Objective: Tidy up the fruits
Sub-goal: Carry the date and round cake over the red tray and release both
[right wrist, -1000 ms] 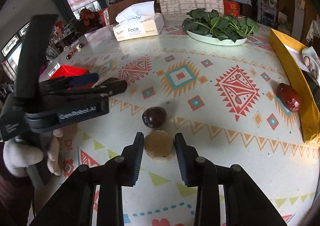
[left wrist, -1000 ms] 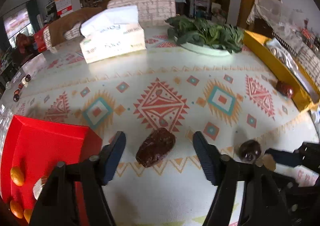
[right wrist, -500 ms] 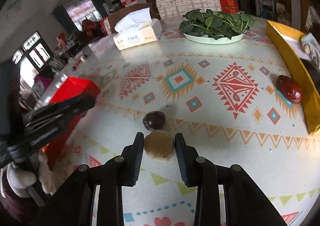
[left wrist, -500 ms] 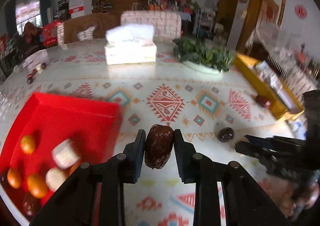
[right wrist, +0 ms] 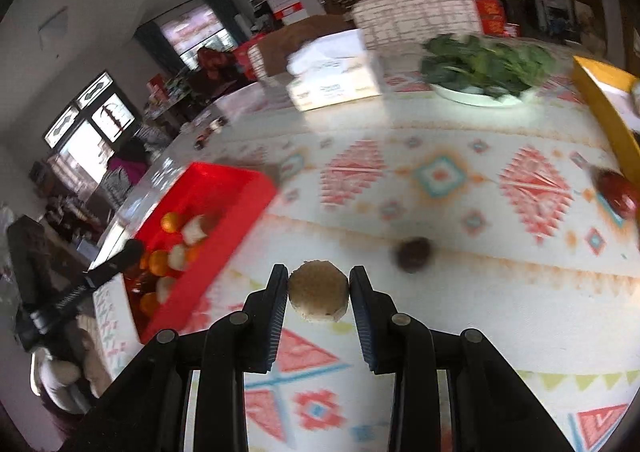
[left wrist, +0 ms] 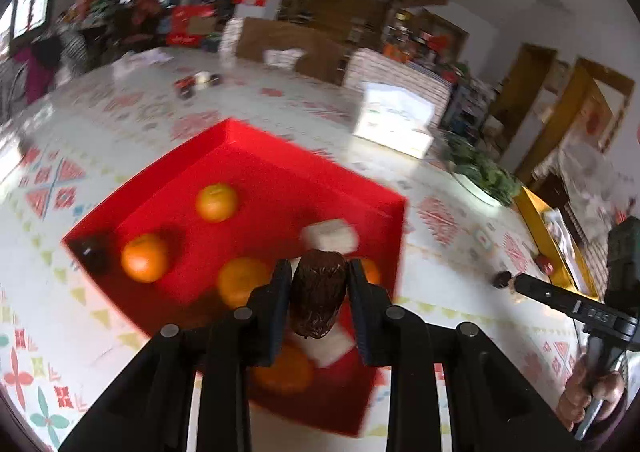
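My left gripper is shut on a dark brown wrinkled date and holds it above the red tray, which holds several oranges and pale wrapped pieces. My right gripper is shut on a round tan fruit, lifted above the patterned tablecloth. A dark round fruit lies on the cloth just right of it. A red date lies at the far right. The red tray also shows in the right wrist view, to the left.
A tissue box, a plate of green leaves and a yellow box stand at the table's far side. The right gripper's arm shows in the left wrist view. Small items lie far back.
My left gripper closed on the date, lifted it and swung left over the red tray. My right gripper lifted the tan fruit off the cloth and moved left towards the tray.
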`<state>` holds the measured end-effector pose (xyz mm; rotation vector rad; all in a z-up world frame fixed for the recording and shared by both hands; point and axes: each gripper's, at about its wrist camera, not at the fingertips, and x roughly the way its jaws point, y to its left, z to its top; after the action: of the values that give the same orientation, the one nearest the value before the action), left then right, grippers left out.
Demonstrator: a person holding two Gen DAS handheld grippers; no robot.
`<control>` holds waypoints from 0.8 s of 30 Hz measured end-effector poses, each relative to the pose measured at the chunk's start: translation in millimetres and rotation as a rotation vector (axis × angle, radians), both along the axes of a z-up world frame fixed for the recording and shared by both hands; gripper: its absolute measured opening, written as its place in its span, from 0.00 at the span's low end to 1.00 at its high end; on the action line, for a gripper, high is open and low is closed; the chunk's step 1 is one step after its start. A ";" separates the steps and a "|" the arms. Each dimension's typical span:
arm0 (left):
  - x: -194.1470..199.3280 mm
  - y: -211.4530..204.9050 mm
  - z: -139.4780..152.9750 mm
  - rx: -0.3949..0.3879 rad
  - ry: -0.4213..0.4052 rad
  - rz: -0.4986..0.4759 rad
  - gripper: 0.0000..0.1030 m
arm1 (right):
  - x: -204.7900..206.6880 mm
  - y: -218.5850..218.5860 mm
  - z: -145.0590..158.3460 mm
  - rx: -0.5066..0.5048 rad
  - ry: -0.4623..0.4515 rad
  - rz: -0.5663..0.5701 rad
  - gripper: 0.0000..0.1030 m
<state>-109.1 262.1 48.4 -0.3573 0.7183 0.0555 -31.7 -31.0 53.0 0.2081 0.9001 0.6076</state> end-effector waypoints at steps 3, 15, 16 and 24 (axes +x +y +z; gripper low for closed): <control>-2.0 11.7 -10.5 -0.018 0.021 0.028 0.27 | 1.1 36.2 8.4 -0.022 -0.003 0.055 0.34; -9.9 37.0 -18.8 -0.088 0.006 0.051 0.45 | 39.7 168.5 4.0 -0.132 0.000 0.163 0.34; -11.9 38.7 -17.7 -0.091 0.000 0.052 0.45 | 45.0 175.1 0.9 -0.147 0.004 0.161 0.34; -22.4 44.7 -6.5 -0.113 -0.039 0.059 0.52 | 58.0 191.7 -6.5 -0.156 0.009 0.131 0.34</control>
<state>-131.5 306.8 41.9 -0.4869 0.6736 0.0634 26.3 160.7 46.5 0.0108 0.9704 0.6549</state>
